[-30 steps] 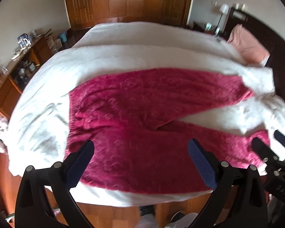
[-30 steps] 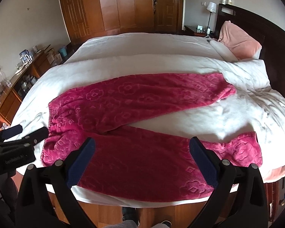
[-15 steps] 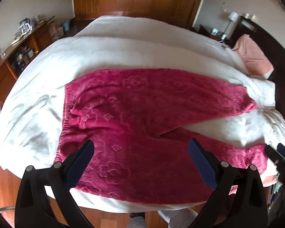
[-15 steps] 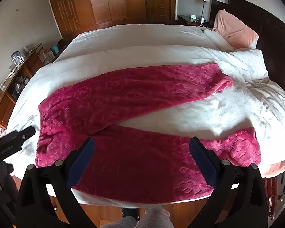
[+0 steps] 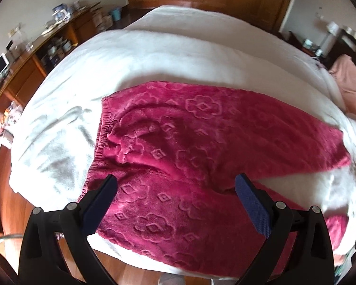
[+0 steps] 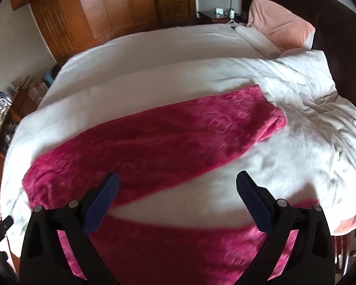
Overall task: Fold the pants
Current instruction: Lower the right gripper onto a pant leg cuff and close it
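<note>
A pair of magenta fleece pants (image 5: 178,147) lies spread flat on a white bed (image 5: 168,54), its two legs splayed apart in a V. The left gripper (image 5: 176,191) hovers with its fingers wide apart and empty; the waistband sits just beyond the left finger and the crotch lies near the right finger. The right gripper (image 6: 177,187) is likewise spread wide and holds nothing, with the far leg beyond its fingertips, the near leg beneath them and bare bedding between. The plush fabric looks soft, limp and light, likely to sag and drag on the cover. Pinching the waistband edge and a leg cuff seems the surest hold.
</note>
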### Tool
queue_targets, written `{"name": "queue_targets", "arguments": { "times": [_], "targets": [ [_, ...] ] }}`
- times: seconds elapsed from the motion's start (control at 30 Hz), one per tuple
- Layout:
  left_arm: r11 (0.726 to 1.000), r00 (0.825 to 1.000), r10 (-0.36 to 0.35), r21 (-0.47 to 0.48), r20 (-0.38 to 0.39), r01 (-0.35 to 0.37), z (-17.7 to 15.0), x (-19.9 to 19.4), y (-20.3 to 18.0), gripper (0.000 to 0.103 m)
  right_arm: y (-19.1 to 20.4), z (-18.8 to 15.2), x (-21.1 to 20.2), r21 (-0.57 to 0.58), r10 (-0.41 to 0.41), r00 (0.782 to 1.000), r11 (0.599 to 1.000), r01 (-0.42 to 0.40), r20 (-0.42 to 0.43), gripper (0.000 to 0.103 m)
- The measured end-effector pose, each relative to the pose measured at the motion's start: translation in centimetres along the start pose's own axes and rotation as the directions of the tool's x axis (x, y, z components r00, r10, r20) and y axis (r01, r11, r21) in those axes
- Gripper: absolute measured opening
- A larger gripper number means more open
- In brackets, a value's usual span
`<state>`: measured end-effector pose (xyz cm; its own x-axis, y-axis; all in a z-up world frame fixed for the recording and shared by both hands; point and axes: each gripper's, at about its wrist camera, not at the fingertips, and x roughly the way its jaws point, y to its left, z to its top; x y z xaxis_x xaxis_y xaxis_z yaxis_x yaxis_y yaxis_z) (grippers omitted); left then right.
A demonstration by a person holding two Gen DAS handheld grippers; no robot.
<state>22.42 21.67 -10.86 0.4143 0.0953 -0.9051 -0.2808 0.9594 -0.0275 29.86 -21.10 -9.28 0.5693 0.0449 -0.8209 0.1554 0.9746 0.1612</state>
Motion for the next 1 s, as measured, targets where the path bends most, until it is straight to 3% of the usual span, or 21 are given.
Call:
{"name": "queue_targets", "arguments": {
  "times": [0.5, 0.7, 1.0],
  "targets": [
    [0.992, 0.986, 0.083, -0.084, -0.144, -0.096, 4.6, 6.0, -5.2, 0.098, -11.8, 14.8, 17.4, 0.126, -0.092, 0.982, 0.986, 0.113, -0.163, 0.100],
    [0.987, 0.979, 0.111, -0.101, -0.172, -0.129, 5.6, 7.4, -6.7, 0.098, -15.1, 17.9, 22.9, 0.215, -0.082, 0.965, 0.967, 0.137, -0.247, 0.100],
    [0.978, 0.970, 0.141, -0.127, -0.198, -0.168, 6.4, 8.5, -7.5, 0.098, -18.9, 21.1, 29.8, 0.391, -0.041, 0.927, 0.899, 0.197, -0.374, 0.100]
  ]
}}
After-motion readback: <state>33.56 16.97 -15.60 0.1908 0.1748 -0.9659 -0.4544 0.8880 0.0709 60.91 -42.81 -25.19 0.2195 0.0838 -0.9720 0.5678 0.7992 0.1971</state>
